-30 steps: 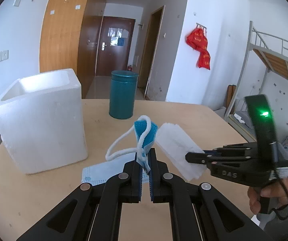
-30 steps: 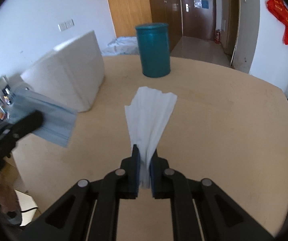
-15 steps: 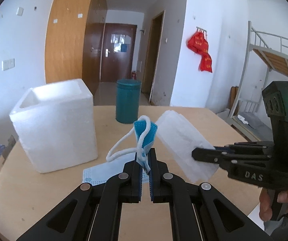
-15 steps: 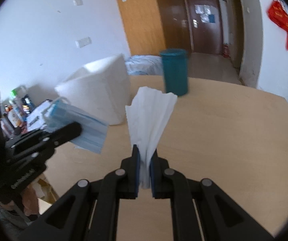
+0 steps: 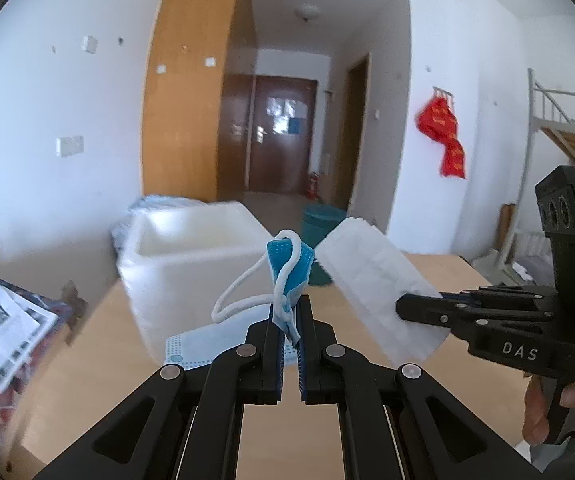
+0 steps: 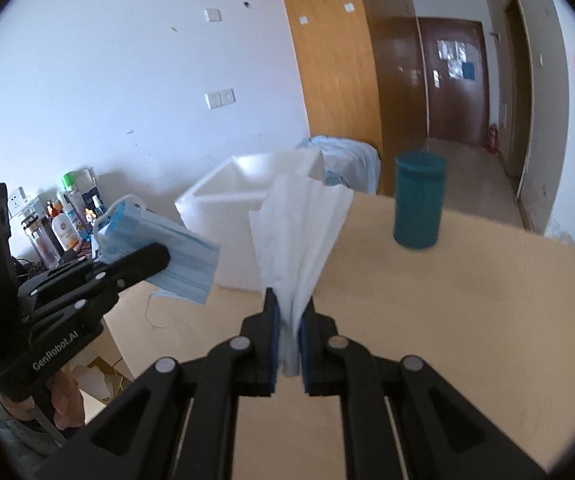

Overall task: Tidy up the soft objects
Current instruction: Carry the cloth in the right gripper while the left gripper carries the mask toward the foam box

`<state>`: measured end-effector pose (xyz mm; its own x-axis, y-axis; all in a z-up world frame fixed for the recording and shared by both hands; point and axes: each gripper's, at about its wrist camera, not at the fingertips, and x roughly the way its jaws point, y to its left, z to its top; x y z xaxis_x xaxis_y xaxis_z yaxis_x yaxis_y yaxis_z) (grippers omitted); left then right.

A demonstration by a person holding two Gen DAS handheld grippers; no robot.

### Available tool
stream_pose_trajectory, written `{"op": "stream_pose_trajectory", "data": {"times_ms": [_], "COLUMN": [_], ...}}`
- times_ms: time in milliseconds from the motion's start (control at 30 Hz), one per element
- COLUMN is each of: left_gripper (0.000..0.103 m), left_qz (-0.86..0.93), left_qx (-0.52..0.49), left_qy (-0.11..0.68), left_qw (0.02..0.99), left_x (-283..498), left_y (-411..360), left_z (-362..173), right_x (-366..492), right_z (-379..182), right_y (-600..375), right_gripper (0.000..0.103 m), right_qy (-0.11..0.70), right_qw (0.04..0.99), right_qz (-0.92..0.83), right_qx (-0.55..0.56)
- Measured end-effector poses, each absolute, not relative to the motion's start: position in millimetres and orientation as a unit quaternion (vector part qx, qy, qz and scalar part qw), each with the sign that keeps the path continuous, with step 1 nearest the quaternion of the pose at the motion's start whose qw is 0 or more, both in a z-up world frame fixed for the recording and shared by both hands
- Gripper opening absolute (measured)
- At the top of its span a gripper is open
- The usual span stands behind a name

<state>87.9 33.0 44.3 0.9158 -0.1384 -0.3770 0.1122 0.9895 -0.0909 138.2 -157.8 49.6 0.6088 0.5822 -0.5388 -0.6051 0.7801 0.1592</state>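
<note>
teal canister (image 5: 319, 220) — half-hidden behind white mask (image 5: 371, 276)

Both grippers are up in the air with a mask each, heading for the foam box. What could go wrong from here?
The left gripper pinches the blue mask only at one edge, so it could slip out. Its white ear loop dangles loose and may snag the foam box rim. The right gripper holds the white mask close beside it, so the two could collide over the box.
</note>
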Motion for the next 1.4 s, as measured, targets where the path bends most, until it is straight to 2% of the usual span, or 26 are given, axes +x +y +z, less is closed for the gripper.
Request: {"op": "stream_pose_trajectory", "data": {"times_ms": [767, 1400], "left_gripper": [0.005, 0.005], "left_qz": [0.021, 0.026], "left_qx": [-0.039, -0.032], "left_qy": [0.165, 0.155], "left_qw": [0.985, 0.987], "left_x": [91.7, 139.5], "left_y": [72.3, 89.2], "left_z": [74.2, 90.6], "right_x": [151.8, 198.8], "right_z": [71.4, 83.0], "right_y": [-106.5, -73.5], "right_gripper": [0.012, 0.012], "right_qy": [0.264, 0.260], "right_qw": [0.883, 0.882], "right_qz": [0.384, 0.388], "right_qx": [-0.053, -0.064]}}
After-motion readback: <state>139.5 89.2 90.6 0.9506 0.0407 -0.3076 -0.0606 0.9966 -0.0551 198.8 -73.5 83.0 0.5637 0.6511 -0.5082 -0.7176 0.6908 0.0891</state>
